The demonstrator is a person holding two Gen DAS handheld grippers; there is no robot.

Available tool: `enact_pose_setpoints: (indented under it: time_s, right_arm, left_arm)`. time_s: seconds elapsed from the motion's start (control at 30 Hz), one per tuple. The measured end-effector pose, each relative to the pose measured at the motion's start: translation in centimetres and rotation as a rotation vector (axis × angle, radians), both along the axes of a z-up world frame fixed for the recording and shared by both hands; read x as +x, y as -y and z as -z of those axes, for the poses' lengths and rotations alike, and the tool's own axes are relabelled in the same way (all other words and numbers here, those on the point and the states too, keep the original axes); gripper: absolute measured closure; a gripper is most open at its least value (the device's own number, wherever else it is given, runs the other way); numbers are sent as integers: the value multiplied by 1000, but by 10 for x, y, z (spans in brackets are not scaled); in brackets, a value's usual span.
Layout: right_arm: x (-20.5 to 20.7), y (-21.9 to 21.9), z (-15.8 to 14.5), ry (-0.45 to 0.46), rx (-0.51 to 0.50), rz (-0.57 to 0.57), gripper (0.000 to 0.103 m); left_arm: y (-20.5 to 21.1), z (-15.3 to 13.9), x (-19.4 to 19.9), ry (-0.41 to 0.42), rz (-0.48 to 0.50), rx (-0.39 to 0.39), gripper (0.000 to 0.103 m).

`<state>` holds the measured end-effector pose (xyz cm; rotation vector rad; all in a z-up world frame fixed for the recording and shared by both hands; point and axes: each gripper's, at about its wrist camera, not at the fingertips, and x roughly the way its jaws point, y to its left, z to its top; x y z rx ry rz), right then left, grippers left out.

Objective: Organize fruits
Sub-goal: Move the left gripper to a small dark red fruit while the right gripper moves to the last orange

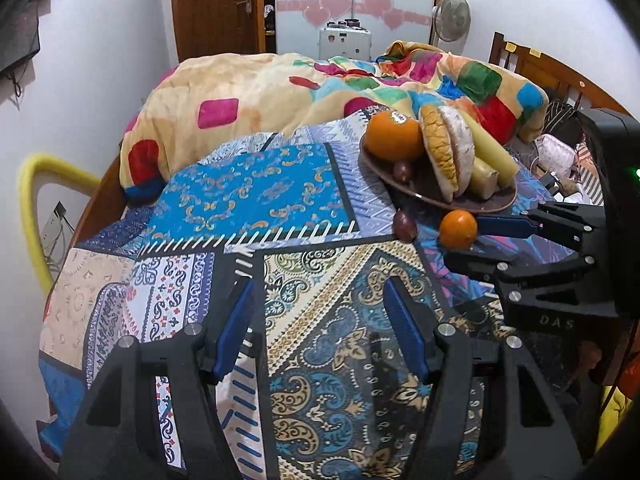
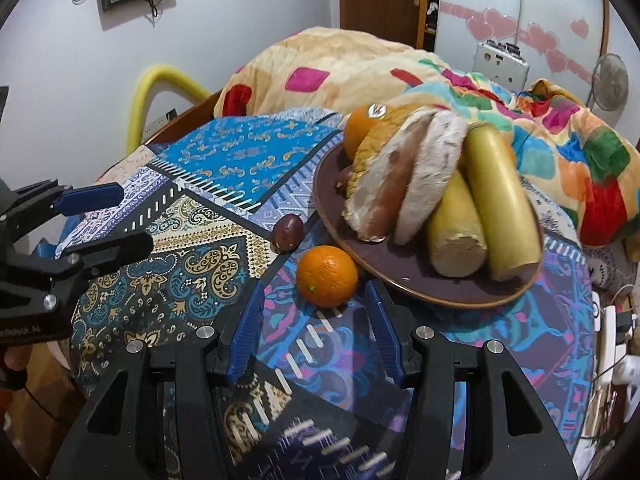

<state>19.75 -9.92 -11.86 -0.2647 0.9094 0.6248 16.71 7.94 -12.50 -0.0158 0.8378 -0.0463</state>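
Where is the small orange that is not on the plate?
The small orange lies on the patterned cloth, just in front of the brown plate's rim, right of a dark small fruit and just beyond the open right gripper.

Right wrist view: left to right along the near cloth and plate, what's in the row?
Left hand-held gripper → dark purple fruit → small orange → brown plate → cut yellow piece → long yellow piece.
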Motion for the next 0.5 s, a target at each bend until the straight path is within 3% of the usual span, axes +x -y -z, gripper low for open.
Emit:
enact_pose_setpoints:
  time_s: [0.07, 0.23, 0.5]
  right_arm:
    - [2, -3, 3, -7, -3, 8, 54]
    - [3, -3, 3, 4, -14, 27, 72]
    - [-7, 12, -7, 36, 14, 14, 72]
  left_arm:
    - [-2, 3, 0, -3, 6, -5, 38]
    - [-2, 8, 3, -16, 23, -21, 38]
    - [16, 6, 17, -26, 60, -25, 38]
